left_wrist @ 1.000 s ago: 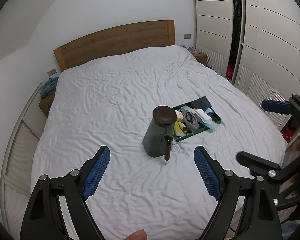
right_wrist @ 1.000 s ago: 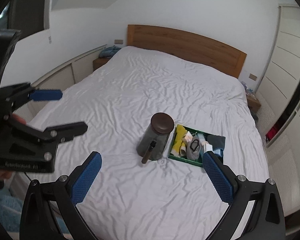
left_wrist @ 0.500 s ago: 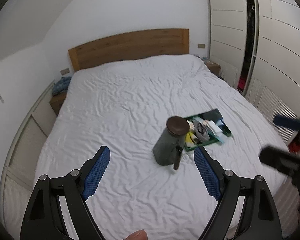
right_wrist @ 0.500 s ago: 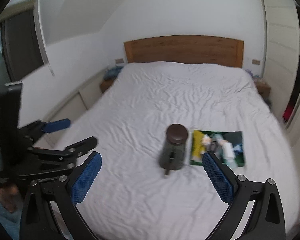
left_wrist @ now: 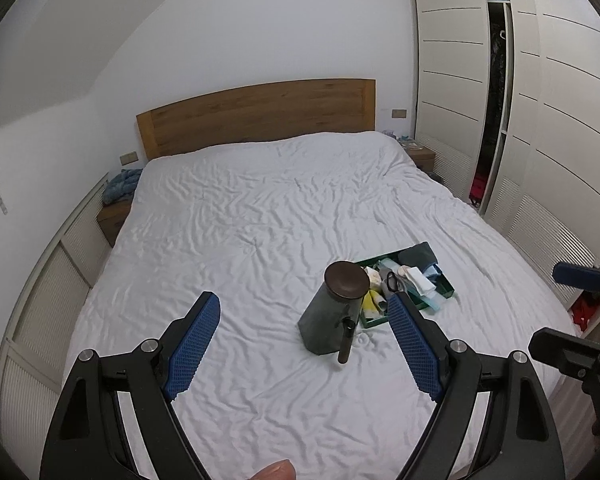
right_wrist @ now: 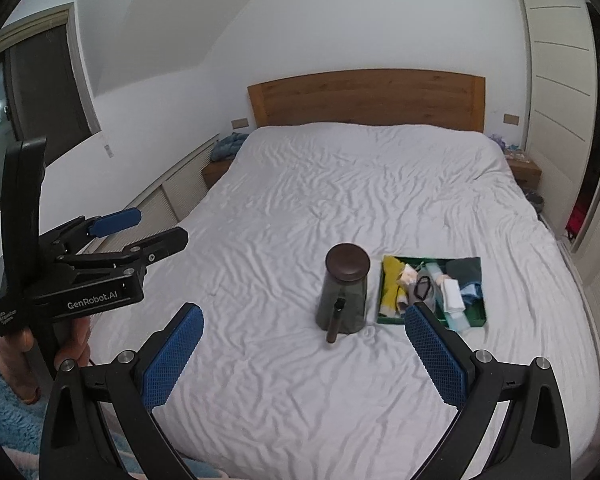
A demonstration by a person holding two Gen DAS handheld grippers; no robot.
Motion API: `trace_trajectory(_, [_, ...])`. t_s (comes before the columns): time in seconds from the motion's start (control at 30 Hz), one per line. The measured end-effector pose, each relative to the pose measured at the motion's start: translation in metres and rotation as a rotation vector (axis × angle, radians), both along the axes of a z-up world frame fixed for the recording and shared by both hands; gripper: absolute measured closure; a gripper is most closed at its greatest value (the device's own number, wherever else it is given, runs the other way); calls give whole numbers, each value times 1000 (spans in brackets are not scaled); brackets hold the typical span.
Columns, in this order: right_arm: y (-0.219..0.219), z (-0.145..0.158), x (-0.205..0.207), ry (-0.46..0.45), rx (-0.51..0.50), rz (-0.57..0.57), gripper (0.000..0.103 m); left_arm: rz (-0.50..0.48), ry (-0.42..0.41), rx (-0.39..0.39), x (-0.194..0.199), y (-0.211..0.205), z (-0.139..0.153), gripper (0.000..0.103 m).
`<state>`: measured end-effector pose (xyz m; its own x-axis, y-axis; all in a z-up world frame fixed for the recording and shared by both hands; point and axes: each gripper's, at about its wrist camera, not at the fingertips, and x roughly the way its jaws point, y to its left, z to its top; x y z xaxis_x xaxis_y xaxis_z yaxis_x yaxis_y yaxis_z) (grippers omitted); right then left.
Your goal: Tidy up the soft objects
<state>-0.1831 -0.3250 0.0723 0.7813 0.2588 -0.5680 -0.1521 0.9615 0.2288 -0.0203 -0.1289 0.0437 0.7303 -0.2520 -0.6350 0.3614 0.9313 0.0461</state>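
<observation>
Green tray (right_wrist: 474, 312) of soft cloths (right_wrist: 392, 286) well beyond both grippers (right_wrist: 304, 356); jaws apart, empty.

Both wrist views look down the bed (left_wrist: 260, 220) from its foot.

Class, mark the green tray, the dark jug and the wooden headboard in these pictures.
green tray (right_wrist: 475, 312), right wrist view, near right rim.
dark jug (right_wrist: 347, 264), right wrist view, centre of its brown lid.
wooden headboard (left_wrist: 256, 114), left wrist view, middle of the panel.
</observation>
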Motion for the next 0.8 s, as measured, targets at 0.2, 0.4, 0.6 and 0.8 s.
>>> trace_trajectory(0.2, [9, 2, 1, -6, -50, -14, 0, -2, 6, 3, 0, -3, -1, 21])
trace_trajectory(0.4, [26, 4, 3, -23, -167, 16, 0, 2, 5, 8, 1, -3, -3, 21])
trace_trajectory(0.6, [47, 3, 4, -23, -263, 76, 0, 14, 9, 9, 4, -1, -5, 21])
trace_trajectory(0.8, [70, 6, 0, -45, -354, 140, 0, 15, 6, 14, 4, 0, -5, 21])
